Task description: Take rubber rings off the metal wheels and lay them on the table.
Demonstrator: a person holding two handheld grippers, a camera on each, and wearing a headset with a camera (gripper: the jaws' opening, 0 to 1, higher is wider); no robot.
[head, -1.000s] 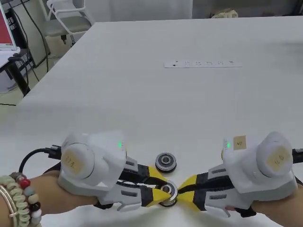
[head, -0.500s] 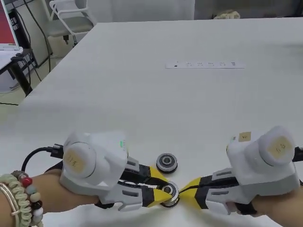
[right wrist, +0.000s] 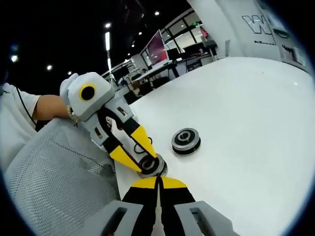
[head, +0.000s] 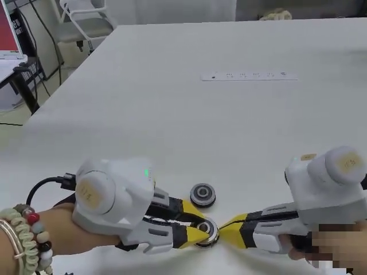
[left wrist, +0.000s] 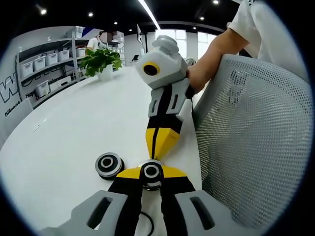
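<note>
**Wheel strip: right tongs [head: 225,224] drawn back rightward**

Tips clenched together at the rim of the near metal wheel [head: 206,231], likely to peel its rubber ring; ring too small to make out. The left tongs [left wrist: 151,173] grasp that wheel at the tabletop [head: 172,126], steadying it. Two wheels counted: second wheel [head: 202,195] just beyond, untouched. One power strip [head: 249,75] far back.

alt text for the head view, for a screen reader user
Two hand-held grippers meet at a small metal wheel near the front edge of a white table: the left gripper is shut on it, and the right gripper, tips closed, reaches its other side. A second wheel lies just behind, a power strip farther back.
</note>
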